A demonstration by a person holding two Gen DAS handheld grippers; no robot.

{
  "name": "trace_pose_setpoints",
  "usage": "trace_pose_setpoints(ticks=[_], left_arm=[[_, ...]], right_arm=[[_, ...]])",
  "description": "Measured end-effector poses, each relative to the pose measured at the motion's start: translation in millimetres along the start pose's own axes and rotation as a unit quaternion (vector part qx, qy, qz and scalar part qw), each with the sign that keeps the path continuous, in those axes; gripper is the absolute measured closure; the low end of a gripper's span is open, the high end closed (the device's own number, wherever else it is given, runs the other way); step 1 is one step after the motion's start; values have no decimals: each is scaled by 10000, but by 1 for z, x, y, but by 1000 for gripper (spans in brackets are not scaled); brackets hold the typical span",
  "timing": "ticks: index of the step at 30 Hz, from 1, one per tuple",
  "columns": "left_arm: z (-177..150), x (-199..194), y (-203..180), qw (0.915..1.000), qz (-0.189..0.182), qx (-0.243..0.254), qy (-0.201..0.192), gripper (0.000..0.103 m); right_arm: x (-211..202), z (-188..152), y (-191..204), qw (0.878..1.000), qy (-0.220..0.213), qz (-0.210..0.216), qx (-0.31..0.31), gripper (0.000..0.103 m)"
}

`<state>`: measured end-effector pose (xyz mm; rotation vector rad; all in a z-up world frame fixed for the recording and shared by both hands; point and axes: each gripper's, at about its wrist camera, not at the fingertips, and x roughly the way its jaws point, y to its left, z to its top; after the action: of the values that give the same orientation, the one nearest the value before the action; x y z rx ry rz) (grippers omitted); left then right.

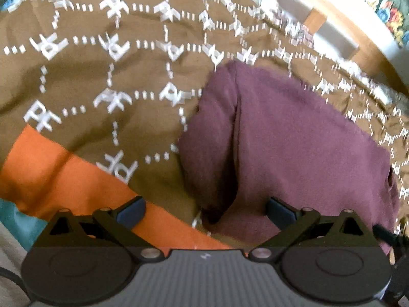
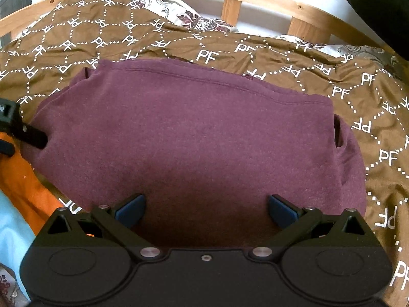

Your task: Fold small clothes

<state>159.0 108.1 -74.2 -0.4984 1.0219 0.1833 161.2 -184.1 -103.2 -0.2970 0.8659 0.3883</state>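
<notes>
Folded maroon garment (image 2: 189,133) on the bed's brown patterned cover (image 2: 319,76).
Both grippers hover spread wide, holding nothing: the right gripper (image 2: 205,211) over the garment's near edge, the left gripper (image 1: 205,211) at its left side, beside an orange cloth (image 1: 66,179).

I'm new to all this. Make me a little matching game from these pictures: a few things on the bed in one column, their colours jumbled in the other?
Things:
1. folded top
2. bedspread
3. bed frame
4. cloth at the left edge

Colours:
A. orange
B. pale wood
C. purple
D. brown with white letters

Pairs: 1-C, 2-D, 3-B, 4-A
</notes>
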Motion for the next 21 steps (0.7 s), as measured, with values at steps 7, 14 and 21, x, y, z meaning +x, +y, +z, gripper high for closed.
trace_pose_setpoints(ticks=[7, 14, 21], left_arm=[[23, 7, -9, 9990, 266, 58, -364, 1], [32, 32, -6, 9983, 555, -159, -122, 1], [31, 28, -10, 9989, 417, -34, -190, 15]], right_arm=[[1, 1, -1, 10000, 21, 10, 9, 1], [1, 0, -1, 10000, 25, 10, 10, 1], [1, 0, -2, 10000, 26, 11, 12, 1]])
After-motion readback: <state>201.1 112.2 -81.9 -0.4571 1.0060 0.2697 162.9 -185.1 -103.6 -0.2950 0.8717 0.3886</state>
